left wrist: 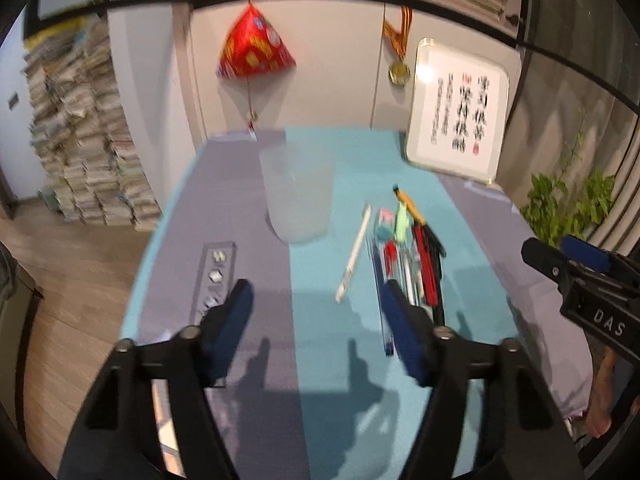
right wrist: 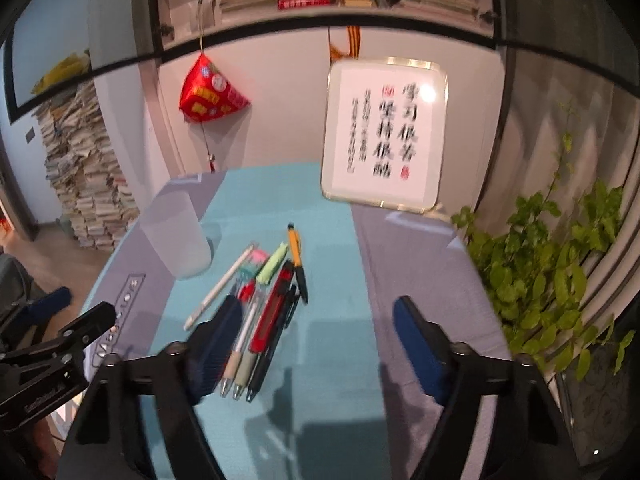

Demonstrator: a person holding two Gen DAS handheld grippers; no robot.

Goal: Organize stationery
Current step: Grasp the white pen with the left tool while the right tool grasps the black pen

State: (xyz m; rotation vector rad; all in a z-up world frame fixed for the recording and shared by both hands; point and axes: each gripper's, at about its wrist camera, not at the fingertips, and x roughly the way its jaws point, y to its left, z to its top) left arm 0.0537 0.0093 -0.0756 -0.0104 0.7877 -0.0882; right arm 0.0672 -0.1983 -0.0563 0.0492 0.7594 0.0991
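While both tools hover above the table, nothing sits between their fingers.

Left gripper (left wrist: 316,320): jaws spread wide and empty, held over the seam where the grey and teal strips of cloth meet.
Right gripper (right wrist: 320,344): jaws likewise apart and empty, its left finger just above the near ends of the pens.
Pens (right wrist: 264,308): a loose bundle lying flat on the teal strip, roughly side by side; it includes a red one, a black one, a yellow-and-black one (right wrist: 297,258) farthest back, and a pale green piece.
White pen (right wrist: 220,286): lies a little apart, to the left of the bundle, angled toward the cup.
Cup (right wrist: 180,236): frosted and translucent, upright, behind and left of the pens.
Ruler (left wrist: 214,280): clear, with shaped cut-outs, flat on the grey strip near the left gripper's left finger.
Framed calligraphy (right wrist: 386,136): propped at the back of the table.
Plant (right wrist: 560,264): green leaves at the right edge.
Red ornament (left wrist: 254,46): hanging on the wall behind.
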